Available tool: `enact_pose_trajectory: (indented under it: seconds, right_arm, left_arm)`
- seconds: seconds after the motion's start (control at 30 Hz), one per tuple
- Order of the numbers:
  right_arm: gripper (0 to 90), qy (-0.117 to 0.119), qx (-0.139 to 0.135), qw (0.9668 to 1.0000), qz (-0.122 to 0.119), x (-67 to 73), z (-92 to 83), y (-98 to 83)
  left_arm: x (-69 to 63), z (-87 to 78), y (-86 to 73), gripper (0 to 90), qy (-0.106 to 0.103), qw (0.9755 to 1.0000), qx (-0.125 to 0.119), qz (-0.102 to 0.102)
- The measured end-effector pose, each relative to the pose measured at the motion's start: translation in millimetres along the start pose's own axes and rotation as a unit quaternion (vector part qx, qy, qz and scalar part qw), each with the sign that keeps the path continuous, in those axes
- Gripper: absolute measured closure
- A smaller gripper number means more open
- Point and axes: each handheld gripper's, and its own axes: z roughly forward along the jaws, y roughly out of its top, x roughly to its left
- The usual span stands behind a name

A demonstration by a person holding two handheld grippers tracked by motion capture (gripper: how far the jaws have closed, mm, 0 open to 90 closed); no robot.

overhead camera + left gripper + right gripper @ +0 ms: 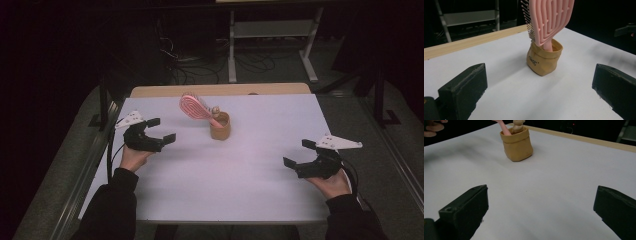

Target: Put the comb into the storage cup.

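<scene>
My left gripper (157, 131) sits over the left part of the white counter (250, 190), its fingers (464, 90) spread wide with nothing between them. My right gripper (300, 154) hangs over the near right part, fingers (465, 211) just as wide apart and empty.

A small tan pouch (220, 127) stands upright on the counter, toward the far side and a little left of centre, between the two grippers and apart from both. It is nearer my left one. A pink hairbrush (196, 107) stands in it handle-down, its head tilted up and to the left. A small tan figure (518, 125) also pokes out of the pouch beside the handle.

A bare wooden strip (220, 90) runs along the counter's far edge.
</scene>
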Motion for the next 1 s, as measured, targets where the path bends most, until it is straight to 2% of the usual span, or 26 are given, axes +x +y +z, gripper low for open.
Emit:
enact_pose_trajectory:
  seconds: [0.43, 1.0]
  right_arm:
    - [0.0, -0.002, 0.002, 1.0000, 0.000, 0.0, 0.2, -0.5]
    - [0.0, -0.003, 0.004, 1.0000, 0.001, -0.4, 0.0, -1.1]
  left_arm:
    - [2.9, -17.0, -8.8, 0.0, 0.011, 0.9999, -0.001, 0.000]
    - [12.7, -39.0, -24.8, 0.0, 0.030, 0.9994, -0.008, -0.017]
